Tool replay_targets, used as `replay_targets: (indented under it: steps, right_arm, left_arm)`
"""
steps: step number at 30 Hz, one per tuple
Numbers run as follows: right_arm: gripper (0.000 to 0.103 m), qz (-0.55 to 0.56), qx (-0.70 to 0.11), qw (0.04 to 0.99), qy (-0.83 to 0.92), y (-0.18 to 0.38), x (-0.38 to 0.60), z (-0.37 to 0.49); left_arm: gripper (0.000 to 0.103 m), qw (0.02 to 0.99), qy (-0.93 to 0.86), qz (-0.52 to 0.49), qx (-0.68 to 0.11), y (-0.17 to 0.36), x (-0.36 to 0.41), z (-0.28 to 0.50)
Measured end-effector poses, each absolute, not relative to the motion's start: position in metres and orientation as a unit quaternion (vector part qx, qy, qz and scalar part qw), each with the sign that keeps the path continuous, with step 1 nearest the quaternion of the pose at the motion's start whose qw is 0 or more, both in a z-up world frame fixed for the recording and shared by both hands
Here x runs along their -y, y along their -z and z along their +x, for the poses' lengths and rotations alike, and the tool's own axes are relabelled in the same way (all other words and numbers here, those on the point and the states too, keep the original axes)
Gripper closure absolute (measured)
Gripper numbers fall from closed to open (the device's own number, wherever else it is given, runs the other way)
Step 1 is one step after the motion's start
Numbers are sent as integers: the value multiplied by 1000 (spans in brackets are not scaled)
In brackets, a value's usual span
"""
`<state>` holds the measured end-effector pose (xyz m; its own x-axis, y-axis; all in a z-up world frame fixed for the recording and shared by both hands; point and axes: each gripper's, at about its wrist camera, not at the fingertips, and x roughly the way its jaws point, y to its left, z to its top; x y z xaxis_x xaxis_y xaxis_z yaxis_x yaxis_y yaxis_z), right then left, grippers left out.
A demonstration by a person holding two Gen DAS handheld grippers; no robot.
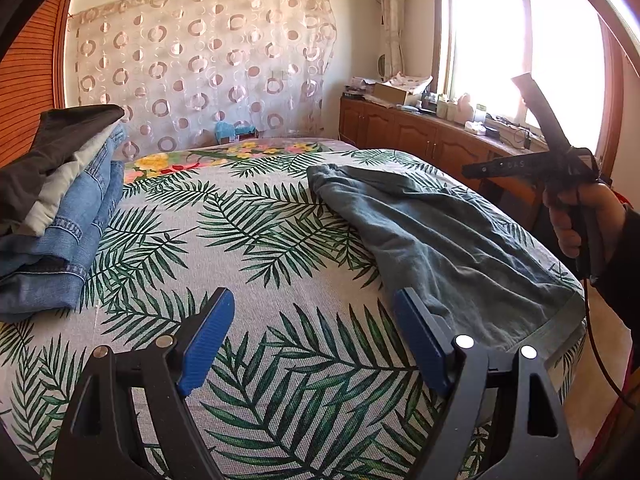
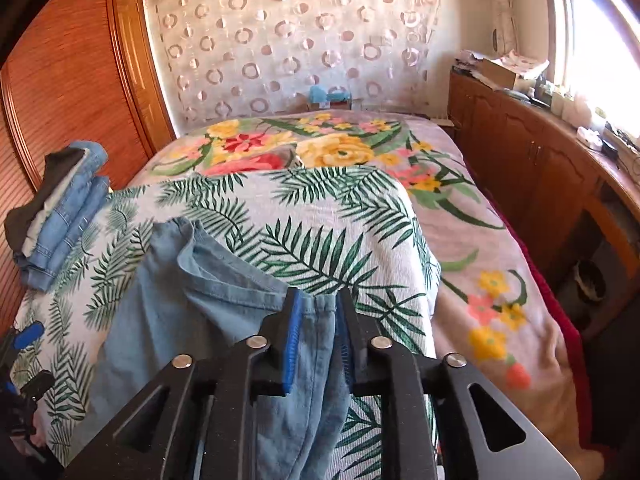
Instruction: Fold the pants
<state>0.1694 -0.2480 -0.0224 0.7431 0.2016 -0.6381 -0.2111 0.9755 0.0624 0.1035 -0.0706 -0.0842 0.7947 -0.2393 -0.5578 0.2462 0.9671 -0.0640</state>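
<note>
Pale blue denim pants (image 1: 440, 232) lie lengthwise on the palm-leaf bedspread (image 1: 260, 248), reaching to the bed's near right corner. My left gripper (image 1: 312, 332) hovers over the bedspread just left of the pants' near end, jaws wide open with nothing between them. In the right wrist view my right gripper (image 2: 318, 320) stands over the near end of the pants (image 2: 192, 300). Its blue pads (image 2: 294, 344) are a little apart, and a strip of the cloth runs between them without being pinched. A person's hand (image 1: 572, 220) holds the right gripper's handle.
A stack of folded clothes (image 1: 60, 208), jeans under grey and black pieces, sits at the bed's left edge (image 2: 60, 216). A flowered blanket (image 2: 320, 148) covers the far bed. A wooden cabinet (image 1: 420, 136) with clutter runs under the window at right, a wardrobe (image 2: 60, 92) at left.
</note>
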Motion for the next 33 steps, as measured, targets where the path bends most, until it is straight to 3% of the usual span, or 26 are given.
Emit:
replay_targets:
  steps: [5,16,18,20,33]
  right_arm:
    - [70,-31,-367,923,-111,36,245,185]
    - [70,-50,-385,914,-121,48,244,209]
    - [90,-48,-384,914,-124,49,244,208]
    - [97,-48,-377,917,-120,47,247,206]
    - [97,-20,-350,935,-54,42,272,191]
  left_arm:
    - [20,940,135,12,-313,87,74,108]
    - [20,923,148,35,-353,95,86,115]
    - [20,923,148,34,-354,95,86,115]
    - [20,923,148,34,-354,94,87,115]
    - [20,922,147,36,-356,95,88,116]
